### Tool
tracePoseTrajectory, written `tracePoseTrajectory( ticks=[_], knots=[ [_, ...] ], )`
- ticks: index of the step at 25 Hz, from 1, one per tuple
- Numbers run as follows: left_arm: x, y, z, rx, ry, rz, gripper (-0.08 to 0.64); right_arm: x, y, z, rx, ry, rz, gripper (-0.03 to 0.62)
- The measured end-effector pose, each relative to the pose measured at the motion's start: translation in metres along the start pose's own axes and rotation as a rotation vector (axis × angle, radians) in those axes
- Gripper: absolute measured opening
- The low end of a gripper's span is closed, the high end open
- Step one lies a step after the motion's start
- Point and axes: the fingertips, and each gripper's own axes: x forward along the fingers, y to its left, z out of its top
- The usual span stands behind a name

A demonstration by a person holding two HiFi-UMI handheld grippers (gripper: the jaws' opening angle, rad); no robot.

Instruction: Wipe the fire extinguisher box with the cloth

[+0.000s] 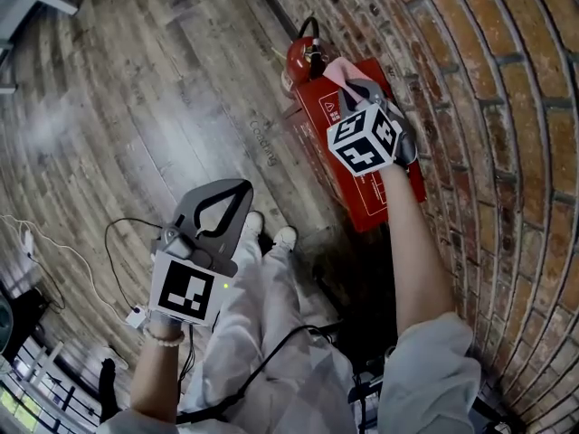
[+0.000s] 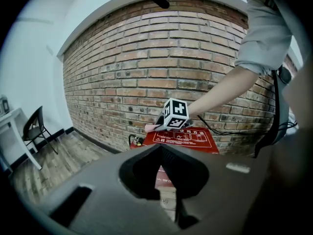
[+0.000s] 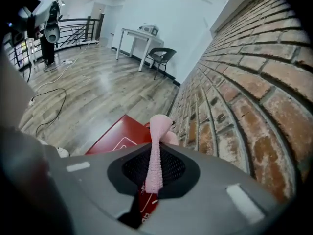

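**Pink cloth pinched over the red box by the wall**

Nearest, at about 7 o'clock in the head view, the left tool (image 1: 226, 204) hangs over the wooden floor (image 1: 136, 80), its jaws pressed together on nothing. A thin cable (image 1: 63, 256) lies at 8 o'clock, well apart from the work.

Just beyond the person's shoes (image 1: 271, 235), the fire extinguisher box (image 1: 366, 197) sits against the brick wall (image 1: 488, 107) at 1 o'clock. The right tool (image 1: 357, 89) is over its far end, pinching the cloth (image 1: 336, 69).

The cloth is a soft, light pink strip whose free end sticks out past the jaws. It will likely fold and bunch, so a hold close to the wiping end should serve best. The box looks stiff, smooth and heavy enough to stay put.

At 12 o'clock a fire extinguisher (image 1: 303, 57) stands just beside the box's far end. Together with the wall, it crowds that edge. Far off in the right gripper view, a chair (image 3: 160, 57) and a worktop (image 3: 134, 35) stand well clear.
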Motion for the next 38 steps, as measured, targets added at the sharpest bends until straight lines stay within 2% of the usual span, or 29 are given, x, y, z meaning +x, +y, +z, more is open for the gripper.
tracePoseTrajectory(
  ticks=[3,10,26,38],
  knots=[
    [0.0,-0.001,0.0,0.008,0.002,0.0,-0.002,0.003,0.011,-0.005,-0.014,0.028,0.039,0.028],
    [0.0,-0.001,0.002,-0.008,0.005,0.006,-0.002,-0.003,0.021,-0.015,-0.001,0.033,0.051,0.028],
    [0.016,-0.029,0.012,0.022,0.006,-0.066,-0.002,-0.038,0.051,-0.066,0.022,0.048,0.073,0.028],
    [0.026,-0.054,0.018,0.047,0.004,-0.114,-0.002,-0.075,0.077,-0.113,0.106,0.058,0.07,0.028]
  ],
)
